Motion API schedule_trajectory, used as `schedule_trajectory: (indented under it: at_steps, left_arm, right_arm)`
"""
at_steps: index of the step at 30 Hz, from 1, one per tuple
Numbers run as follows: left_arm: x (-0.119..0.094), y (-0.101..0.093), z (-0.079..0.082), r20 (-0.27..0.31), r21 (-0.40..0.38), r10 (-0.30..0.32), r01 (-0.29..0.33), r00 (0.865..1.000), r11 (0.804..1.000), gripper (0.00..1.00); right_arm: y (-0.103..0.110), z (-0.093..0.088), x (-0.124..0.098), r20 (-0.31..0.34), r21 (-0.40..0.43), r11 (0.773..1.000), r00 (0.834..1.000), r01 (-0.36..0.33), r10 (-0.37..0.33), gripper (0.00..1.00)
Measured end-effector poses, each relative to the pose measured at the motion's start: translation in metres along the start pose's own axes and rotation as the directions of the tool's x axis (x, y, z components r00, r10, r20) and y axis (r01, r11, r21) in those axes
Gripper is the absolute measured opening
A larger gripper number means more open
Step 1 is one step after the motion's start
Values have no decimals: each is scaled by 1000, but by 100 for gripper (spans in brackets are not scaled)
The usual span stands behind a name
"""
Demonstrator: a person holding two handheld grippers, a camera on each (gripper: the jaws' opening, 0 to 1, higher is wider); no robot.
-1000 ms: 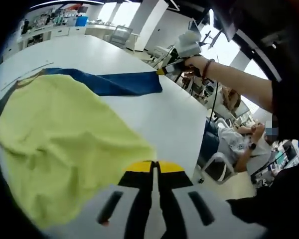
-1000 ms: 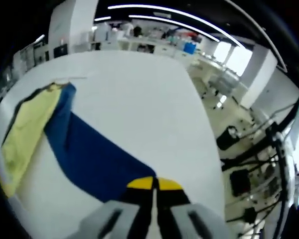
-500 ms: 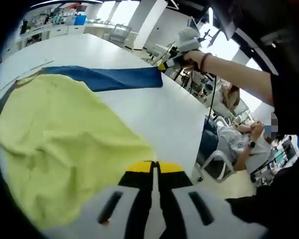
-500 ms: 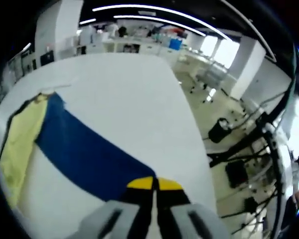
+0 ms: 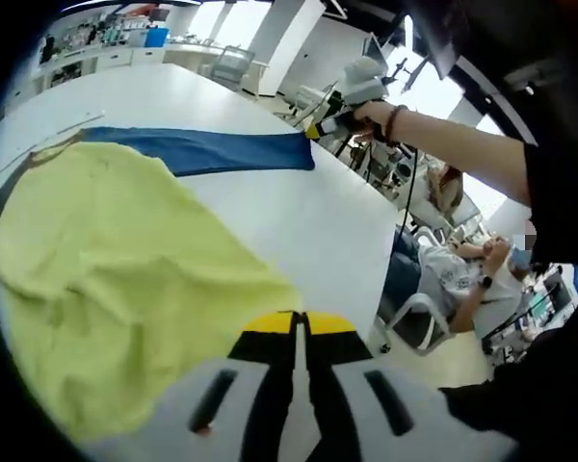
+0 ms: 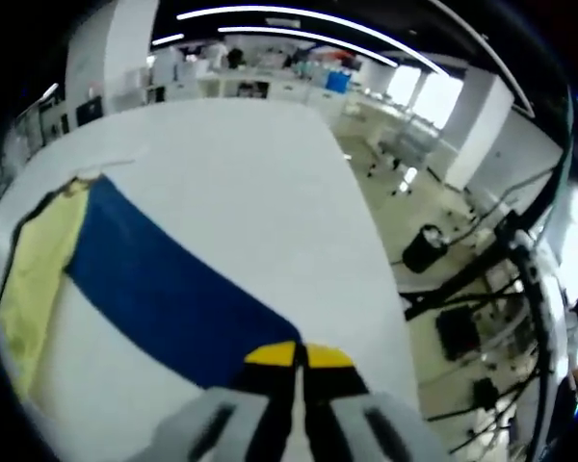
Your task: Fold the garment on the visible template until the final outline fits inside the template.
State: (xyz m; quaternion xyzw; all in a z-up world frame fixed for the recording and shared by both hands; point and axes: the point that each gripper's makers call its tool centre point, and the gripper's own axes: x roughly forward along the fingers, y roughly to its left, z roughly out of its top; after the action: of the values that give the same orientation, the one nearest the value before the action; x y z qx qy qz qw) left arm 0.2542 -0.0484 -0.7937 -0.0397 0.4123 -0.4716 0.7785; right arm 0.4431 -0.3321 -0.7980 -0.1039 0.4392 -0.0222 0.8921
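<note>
Garment: yellow-green body with a blue sleeve, spread on the white surface. In the left gripper view the yellow body takes up the left and centre of the frame, and the sleeve runs as a flat band across the upper middle. In the right gripper view the sleeve crosses from upper left to lower centre, with the yellow body at the left edge. A dark strip, possibly the template, is glimpsed at the far left edge; it cannot be made out clearly.

Fabric is judged soft, light and limp: soft wrinkles are seen in the yellow body, and the sleeve hangs slightly where it is drawn out. It is likely to sag and drag if lifted from one point only. Hems, corners and the cuff are judged the best places to take hold.

Left hand-held gripper: jaws are seen pressed together at the lower centre, pinching the near yellow hem. Right hand-held gripper: jaws closed on the sleeve's end at lower centre; it is also seen in the left gripper view at upper right, held by a hand.
</note>
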Motion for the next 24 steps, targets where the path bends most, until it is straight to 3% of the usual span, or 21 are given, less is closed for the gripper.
schedule_trajectory:
  at_steps: [1,4,9,13,20,24]
  left_arm:
    - [0,0,0,-2,0,0,0,1000,1000,0]
    - [-1,-2,-3,-6,16,5,-5,1000,1000,4]
    - [-5,-4,1,7,39,-7,6,1000,999,25]
    - [-16,-7,10,58,100,-8,2,998,995,37]
    - [-37,12,14,113,161,65,-83,991,984,69]
    - [-54,28,14,140,181,112,-137,984,974,80]
  right_arm:
    - [2,0,-1,4,2,1000,1000,-3,3,1]
    - [12,1,-3,8,-1,1000,1000,-27,27,15]
    - [35,2,-9,25,-6,996,996,-91,91,31]
    - [62,-1,-15,28,-10,987,987,-161,161,41]
    - [98,0,-26,46,-15,962,961,-274,274,62]
    - [121,0,-39,58,-14,944,942,-330,330,74]
